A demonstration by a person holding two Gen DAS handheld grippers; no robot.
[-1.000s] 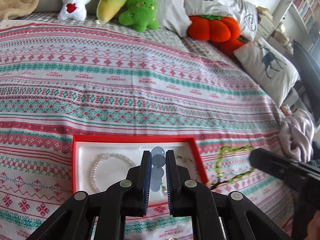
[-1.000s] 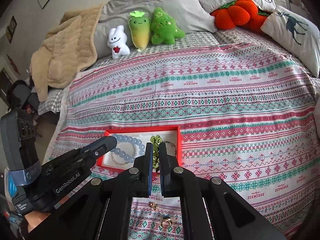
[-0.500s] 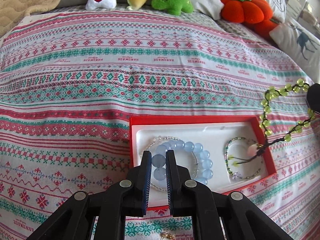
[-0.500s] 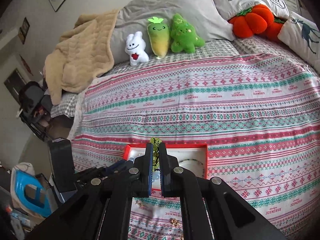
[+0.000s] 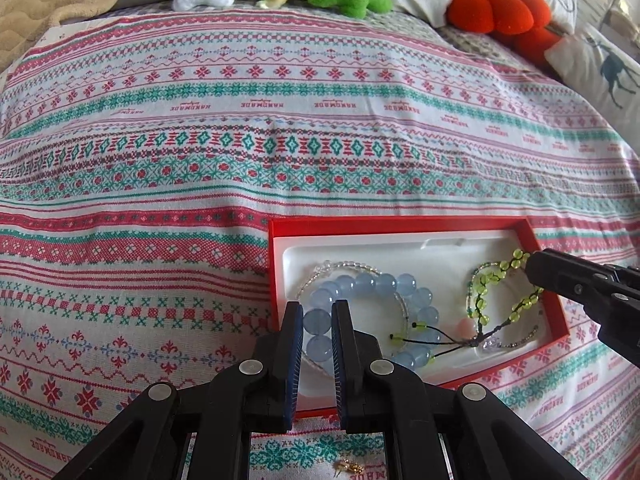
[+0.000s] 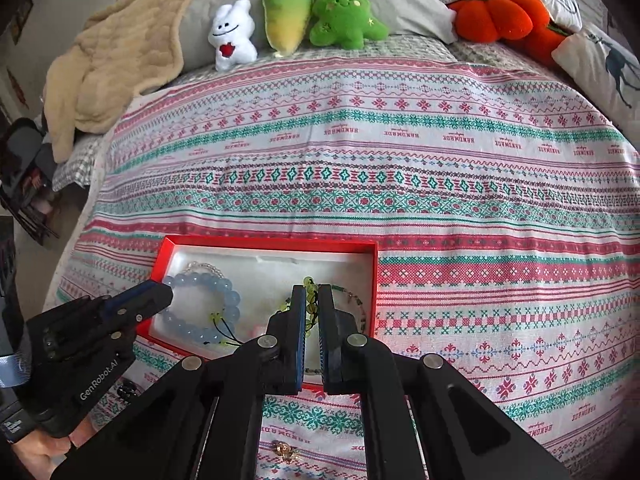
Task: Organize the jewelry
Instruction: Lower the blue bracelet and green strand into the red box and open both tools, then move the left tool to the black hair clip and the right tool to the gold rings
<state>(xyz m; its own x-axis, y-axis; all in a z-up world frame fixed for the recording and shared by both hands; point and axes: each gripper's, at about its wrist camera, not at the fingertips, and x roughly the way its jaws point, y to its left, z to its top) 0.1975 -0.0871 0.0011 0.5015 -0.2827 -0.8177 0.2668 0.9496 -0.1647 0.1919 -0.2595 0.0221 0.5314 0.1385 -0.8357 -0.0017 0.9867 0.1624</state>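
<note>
Both bracelets are being set into the red box, which lies on the bed's patterned blanket. The left tool is clenched on two beads of the blue bead bracelet; most of that loop appears to rest on the box's white liner, toward 9 o'clock in the box as the right wrist view shows it. The right tool is clenched on the green bead bracelet, whose beads and dark cords drape over the liner toward 3 o'clock, across a thinner beaded strand already in there.

The placing step looks nearly done. The next move likely calls for each tool to let go, then lift straight up so no cord or bead snags and drags out. The green bracelet's loose cord ends lie against the blue beads, so tangling is a risk.

A small gold piece lies on the blanket at 6 o'clock from the box, apparently not yet put away.

At the head of the bed, at 12 o'clock, sit a white plush, two green plushes, an orange pumpkin cushion, pillows and a beige throw.
</note>
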